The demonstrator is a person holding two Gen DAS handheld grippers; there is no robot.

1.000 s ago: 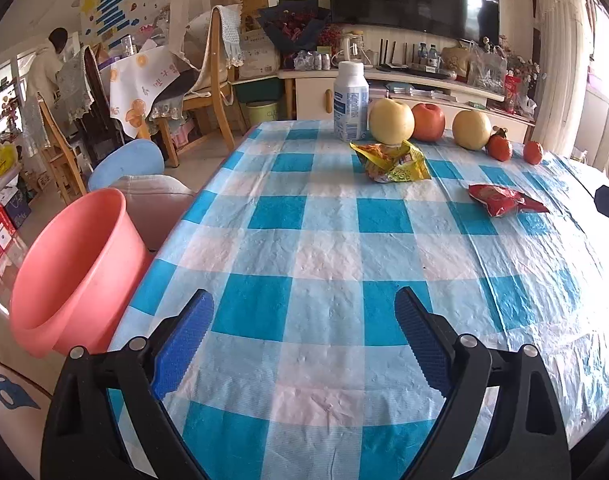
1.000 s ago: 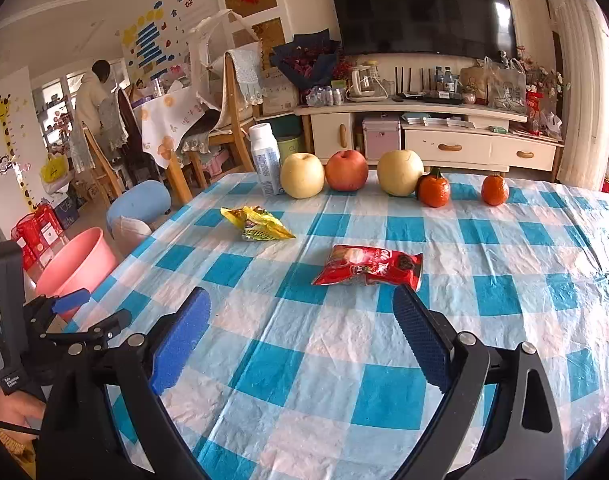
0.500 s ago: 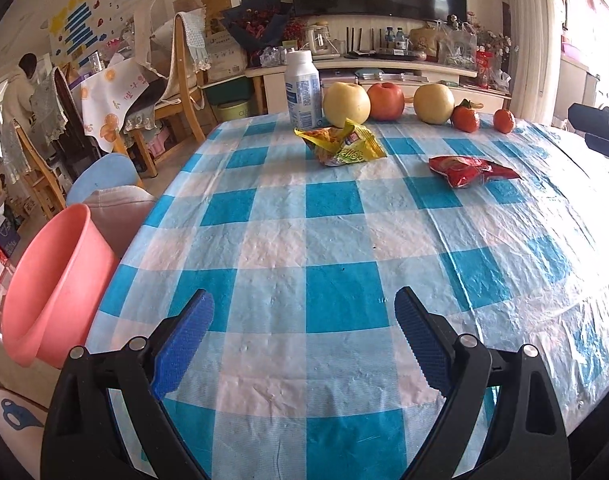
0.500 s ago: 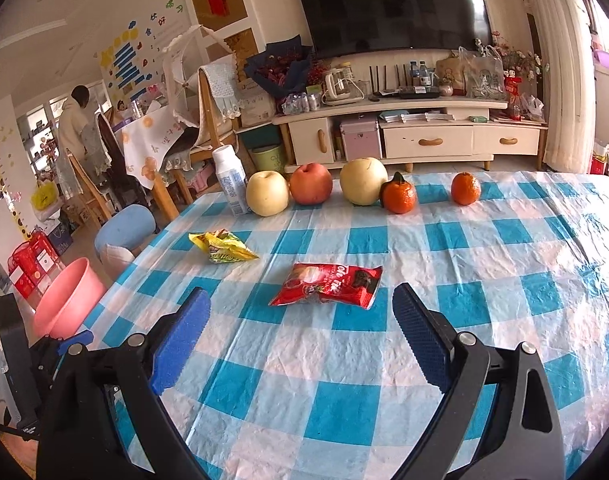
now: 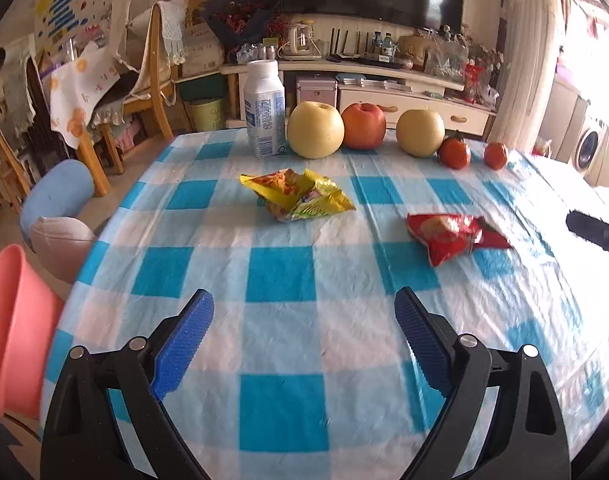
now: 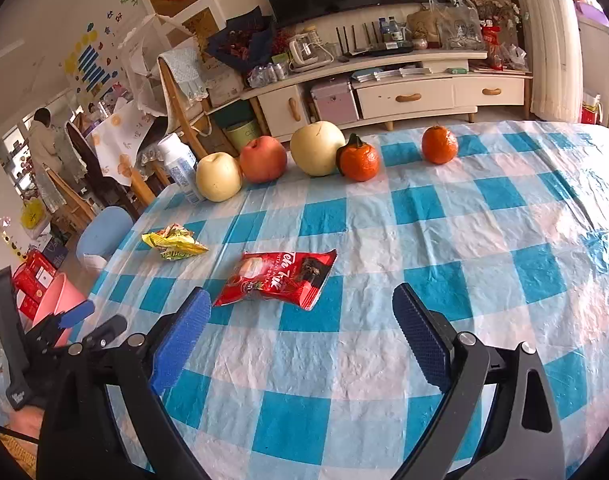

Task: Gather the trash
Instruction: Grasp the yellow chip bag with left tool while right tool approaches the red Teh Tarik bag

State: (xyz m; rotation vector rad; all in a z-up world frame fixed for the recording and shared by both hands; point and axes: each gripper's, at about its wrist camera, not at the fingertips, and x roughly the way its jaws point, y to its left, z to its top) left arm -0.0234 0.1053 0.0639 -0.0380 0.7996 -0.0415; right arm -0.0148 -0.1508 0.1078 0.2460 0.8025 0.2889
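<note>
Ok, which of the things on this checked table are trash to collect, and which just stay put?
Trash to collect:
yellow wrapper
red wrapper
pink bin, beside the table, probably where they go

Staying put:
white bottle
two pale pears
red apple
two oranges
</note>
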